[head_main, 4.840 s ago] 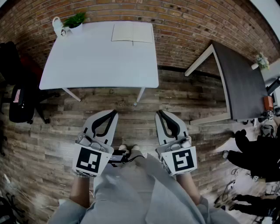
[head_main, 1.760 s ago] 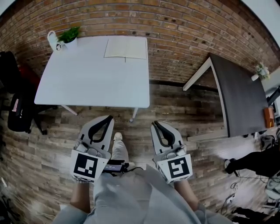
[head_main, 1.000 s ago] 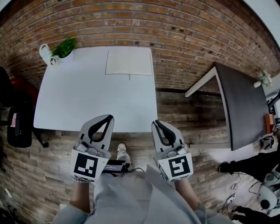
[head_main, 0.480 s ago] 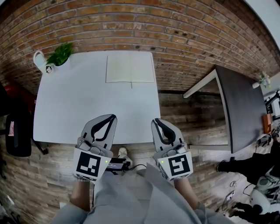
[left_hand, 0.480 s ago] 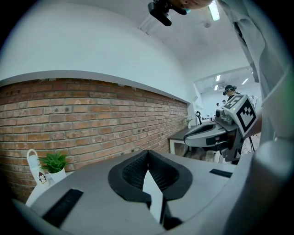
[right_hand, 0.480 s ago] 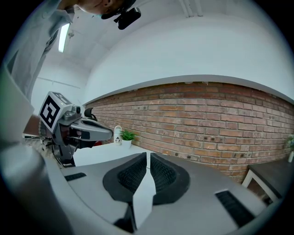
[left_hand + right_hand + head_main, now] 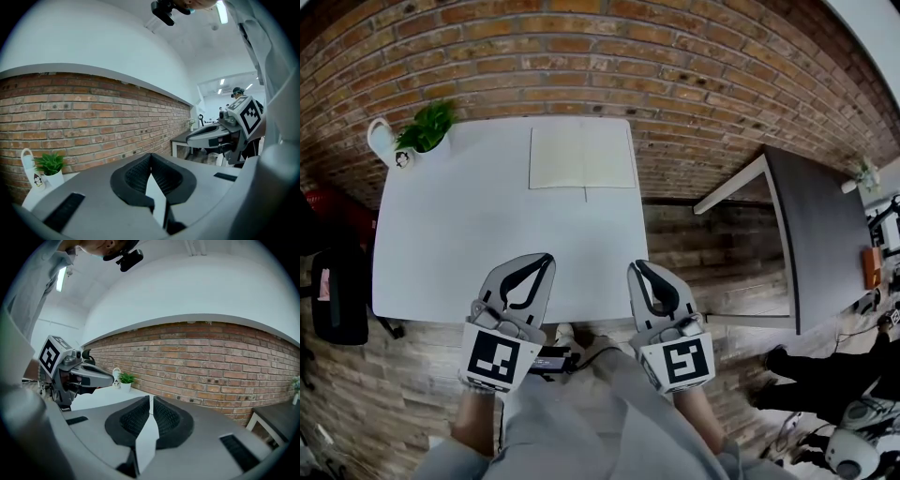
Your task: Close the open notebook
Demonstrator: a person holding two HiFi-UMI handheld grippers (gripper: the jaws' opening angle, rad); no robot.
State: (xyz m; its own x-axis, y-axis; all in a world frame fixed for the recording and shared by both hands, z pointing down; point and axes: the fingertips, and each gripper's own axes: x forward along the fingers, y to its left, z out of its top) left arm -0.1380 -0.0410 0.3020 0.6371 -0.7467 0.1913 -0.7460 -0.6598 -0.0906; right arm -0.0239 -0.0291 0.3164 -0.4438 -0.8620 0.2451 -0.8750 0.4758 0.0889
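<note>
The open notebook [image 7: 583,157] lies flat with pale blank pages at the far edge of the white table [image 7: 450,234], close to the brick wall. My left gripper [image 7: 546,259] hangs over the table's near edge, shut and empty. The right gripper [image 7: 636,266] hovers at the near right corner, also shut with nothing in it. Both are well short of the notebook. In the left gripper view the jaws [image 7: 150,154] meet tip to tip; in the right gripper view they [image 7: 151,397] do the same. Neither gripper view shows the notebook.
A potted plant [image 7: 427,127] and a white mug [image 7: 381,141] stand at the table's far left corner. A dark table [image 7: 825,234] is to the right, a black chair [image 7: 337,291] to the left. The brick wall [image 7: 675,56] runs behind the table.
The table and notebook have drawn closer. Both grippers, earlier over the wooden floor, now reach over the table's near edge. They stay shut.
</note>
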